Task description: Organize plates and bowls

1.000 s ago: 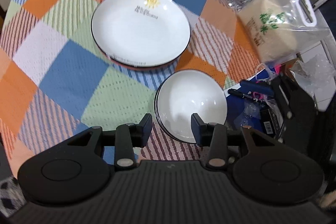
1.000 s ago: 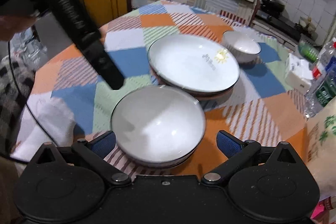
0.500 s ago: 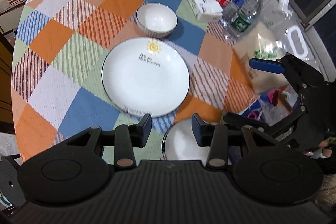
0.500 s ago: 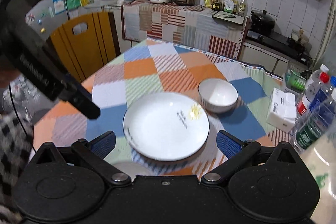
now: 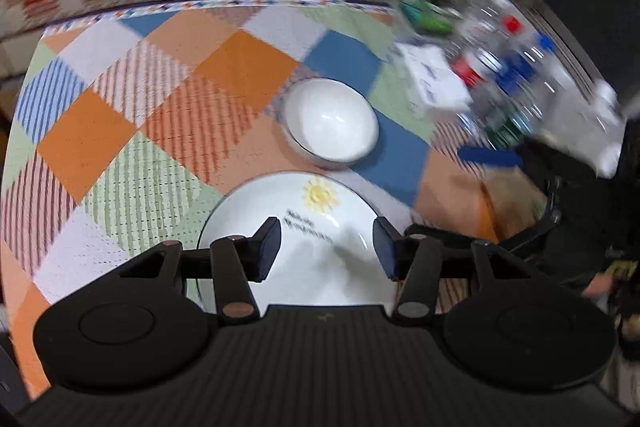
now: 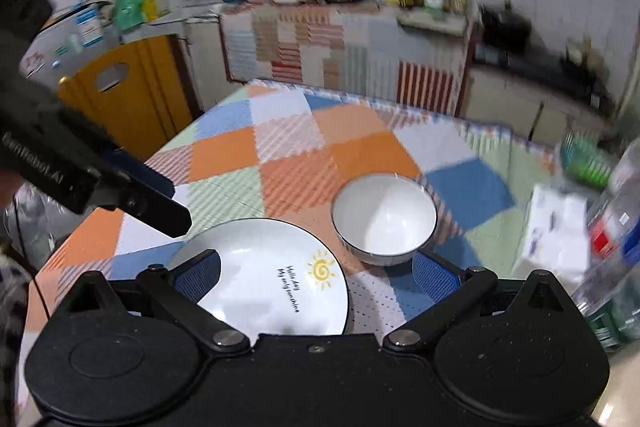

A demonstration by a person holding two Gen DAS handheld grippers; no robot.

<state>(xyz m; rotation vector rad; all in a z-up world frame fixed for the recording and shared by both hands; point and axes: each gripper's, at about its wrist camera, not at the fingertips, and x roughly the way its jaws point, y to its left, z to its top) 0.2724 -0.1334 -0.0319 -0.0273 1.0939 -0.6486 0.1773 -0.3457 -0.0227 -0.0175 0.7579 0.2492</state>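
A white plate (image 5: 308,247) with a yellow sun print lies on the checked tablecloth (image 5: 120,131). A small white bowl (image 5: 332,121) stands just beyond it. My left gripper (image 5: 326,247) hovers over the plate's near half, its jaws opening with nothing between them. In the right wrist view the same plate (image 6: 272,279) and bowl (image 6: 384,219) show. My right gripper (image 6: 316,273) is open wide above the plate's right part, holding nothing. The left gripper's dark body (image 6: 132,195) crosses that view at the left. A blue fingertip (image 5: 490,157) of the right gripper shows at the right.
A white tissue pack (image 5: 434,83) and several plastic bottles (image 5: 504,75) crowd the table's right side. A green basket (image 6: 586,163) sits behind them. A yellow chair back (image 6: 124,99) stands past the left edge. A cloth-covered counter (image 6: 340,43) runs behind the table.
Both grippers have travelled away from the stacked bowls toward the far side of the table. That stack has dropped out of view. The left jaws now stand wider apart.
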